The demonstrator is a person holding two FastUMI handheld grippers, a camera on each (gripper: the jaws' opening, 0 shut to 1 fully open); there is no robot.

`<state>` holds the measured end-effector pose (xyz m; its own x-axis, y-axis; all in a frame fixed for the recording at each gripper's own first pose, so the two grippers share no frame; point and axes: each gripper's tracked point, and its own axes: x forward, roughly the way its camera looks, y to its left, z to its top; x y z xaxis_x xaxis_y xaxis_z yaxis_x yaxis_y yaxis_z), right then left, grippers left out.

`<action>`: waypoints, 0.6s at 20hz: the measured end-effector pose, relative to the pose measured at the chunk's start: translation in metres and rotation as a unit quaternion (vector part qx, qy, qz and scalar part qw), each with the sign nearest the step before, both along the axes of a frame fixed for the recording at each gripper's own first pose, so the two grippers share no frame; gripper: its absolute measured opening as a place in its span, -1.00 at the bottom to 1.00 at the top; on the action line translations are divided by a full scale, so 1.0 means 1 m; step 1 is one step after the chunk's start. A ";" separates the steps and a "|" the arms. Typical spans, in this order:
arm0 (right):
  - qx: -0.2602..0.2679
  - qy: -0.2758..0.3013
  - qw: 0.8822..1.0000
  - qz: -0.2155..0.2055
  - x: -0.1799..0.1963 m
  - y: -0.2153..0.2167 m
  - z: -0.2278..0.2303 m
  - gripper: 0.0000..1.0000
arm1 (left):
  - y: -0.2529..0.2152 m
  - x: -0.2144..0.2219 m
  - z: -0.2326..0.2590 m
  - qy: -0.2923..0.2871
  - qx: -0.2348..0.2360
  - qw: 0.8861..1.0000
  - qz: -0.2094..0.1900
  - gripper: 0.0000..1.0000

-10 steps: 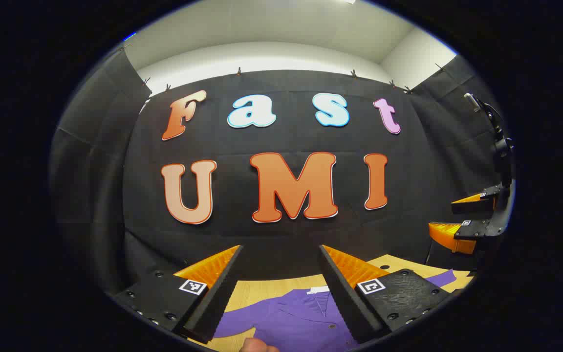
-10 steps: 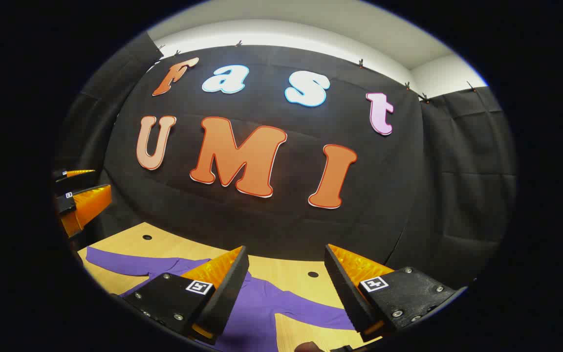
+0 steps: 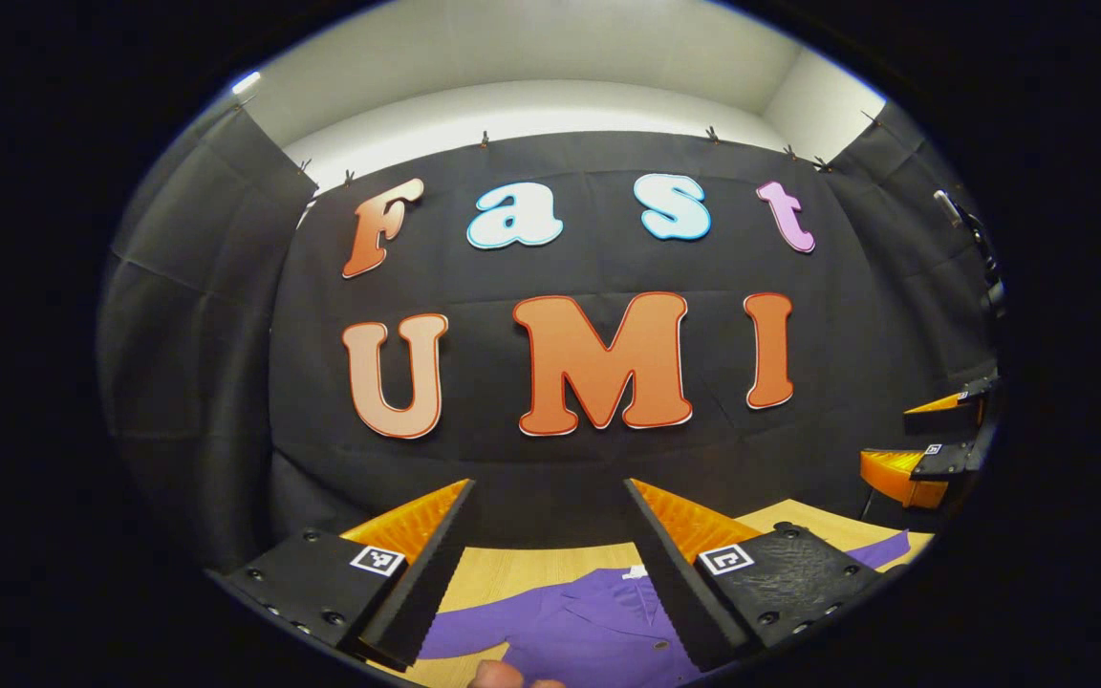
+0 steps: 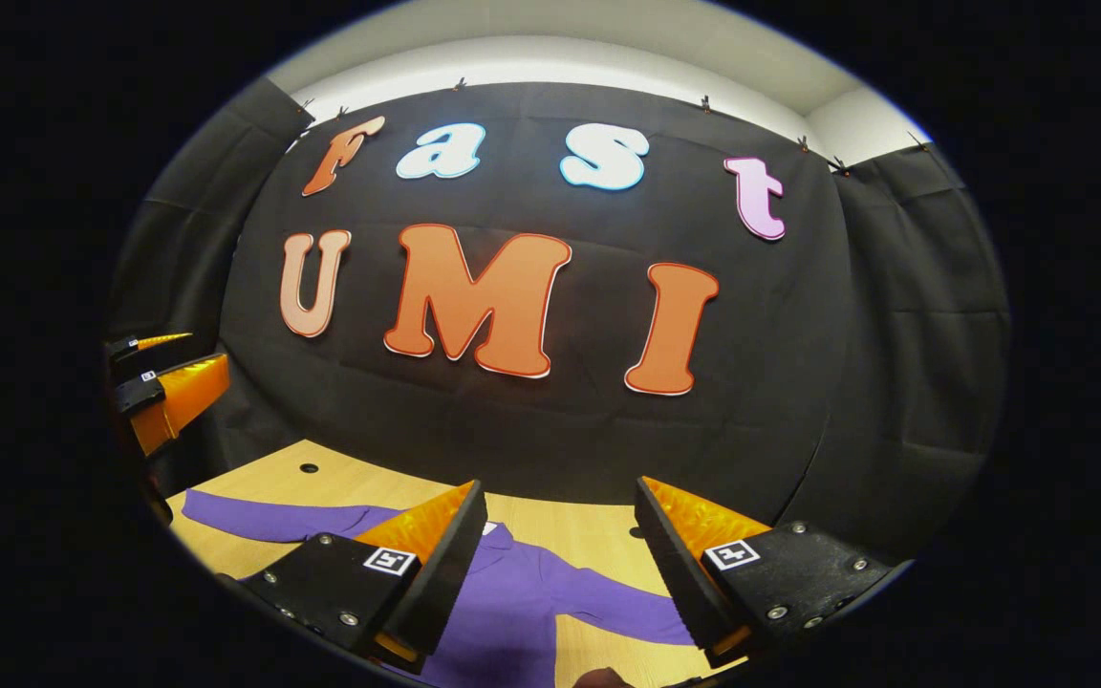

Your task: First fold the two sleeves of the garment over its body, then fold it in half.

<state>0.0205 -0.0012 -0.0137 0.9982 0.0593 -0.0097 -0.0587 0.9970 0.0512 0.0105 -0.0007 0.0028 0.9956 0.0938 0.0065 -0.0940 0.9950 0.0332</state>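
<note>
Purple cloth makes up the one garment [image 3: 589, 621], which is laid flat on the wooden table [image 4: 550, 521] below both grippers. Its collar with a small white tag is seen at the far end in the left gripper view, and a button is visible on its front. Two sleeves are counted: in the right gripper view one sleeve [image 4: 264, 516] is stretched out to the left and the other sleeve [image 4: 617, 607] runs to the right, both lying flat on the tabletop and spread away from the body, not folded.

Two grippers are seen. The left gripper [image 3: 546, 554] is held above the garment with its jaws spread wide and nothing between them; its fingers are wedge-shaped, with ribbed inner faces and a small square marker on each. The right gripper [image 4: 560, 554] is likewise held above the garment, jaws spread apart and empty.

Two small round holes are counted in the pale, smooth tabletop in the right gripper view. Black cloth, hung with clips, forms the booth wall [image 4: 895, 382] behind the table.
</note>
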 end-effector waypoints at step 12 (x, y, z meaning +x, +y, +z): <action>0.003 0.032 0.999 -0.022 -0.005 -0.007 -0.016 0.87 | -0.002 -0.009 -0.007 0.004 -0.003 1.000 -0.020 0.92</action>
<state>0.0158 -0.0079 -0.0296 0.9972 0.0156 -0.0726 -0.0112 0.9981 0.0601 0.0014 -0.0029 -0.0041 0.9986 0.0537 -0.0027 -0.0536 0.9982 0.0282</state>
